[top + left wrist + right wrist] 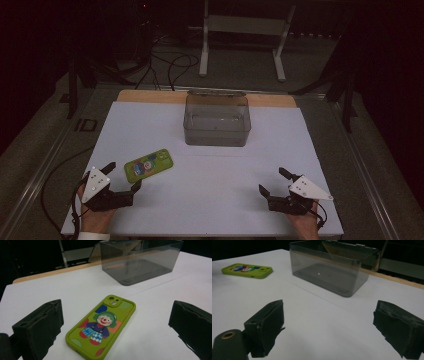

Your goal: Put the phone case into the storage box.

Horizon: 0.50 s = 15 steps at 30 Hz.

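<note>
On a white desk [210,200], seen from the high view, a green phone case [148,164] is laid flat toward the near left, and a smoky clear plastic box [216,120] is set open-topped toward the far middle. The left gripper [122,176] is held just in front of the case, its fingers spread wide with nothing between them; the case lies just beyond the tips, untouched. The right gripper [273,180] is held at the near right, well apart from both case and box, its fingers likewise spread and empty.

In the left gripper view, detail lost from above is given: a cartoon clown is printed on the case [101,326], with a camera cutout at its far end, and the case is framed between the two dark fingers [40,327]. In the right gripper view, the box [332,270] is seen straight ahead, a hinged lid folded back behind it, and the case [247,270] lies far off to the left.
</note>
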Motion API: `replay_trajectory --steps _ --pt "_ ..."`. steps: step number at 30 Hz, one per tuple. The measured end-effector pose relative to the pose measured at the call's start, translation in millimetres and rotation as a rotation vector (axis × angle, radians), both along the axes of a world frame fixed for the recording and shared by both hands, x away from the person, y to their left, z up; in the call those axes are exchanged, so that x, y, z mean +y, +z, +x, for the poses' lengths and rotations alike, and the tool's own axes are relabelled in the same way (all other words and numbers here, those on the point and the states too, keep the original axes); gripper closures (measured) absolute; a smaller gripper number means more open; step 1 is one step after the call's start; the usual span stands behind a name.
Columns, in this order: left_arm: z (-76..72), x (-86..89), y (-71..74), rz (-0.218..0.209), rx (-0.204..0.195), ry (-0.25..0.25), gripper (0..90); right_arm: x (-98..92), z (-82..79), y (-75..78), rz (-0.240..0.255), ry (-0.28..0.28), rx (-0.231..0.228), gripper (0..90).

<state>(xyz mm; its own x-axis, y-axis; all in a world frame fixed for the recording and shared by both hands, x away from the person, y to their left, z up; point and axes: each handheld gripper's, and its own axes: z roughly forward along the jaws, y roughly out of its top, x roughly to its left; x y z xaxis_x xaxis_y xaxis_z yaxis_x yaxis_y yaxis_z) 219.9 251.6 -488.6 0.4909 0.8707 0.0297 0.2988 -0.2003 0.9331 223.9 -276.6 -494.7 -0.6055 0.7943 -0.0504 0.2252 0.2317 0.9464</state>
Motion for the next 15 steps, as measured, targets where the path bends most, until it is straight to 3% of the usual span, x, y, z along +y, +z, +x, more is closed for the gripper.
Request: replay_trajectory --steps 15 --pt "1.1 0.7 -1.5 0.009 0.004 -0.009 0.0 0.3 3.2 -2.3 0.012 0.012 0.010 9.6"
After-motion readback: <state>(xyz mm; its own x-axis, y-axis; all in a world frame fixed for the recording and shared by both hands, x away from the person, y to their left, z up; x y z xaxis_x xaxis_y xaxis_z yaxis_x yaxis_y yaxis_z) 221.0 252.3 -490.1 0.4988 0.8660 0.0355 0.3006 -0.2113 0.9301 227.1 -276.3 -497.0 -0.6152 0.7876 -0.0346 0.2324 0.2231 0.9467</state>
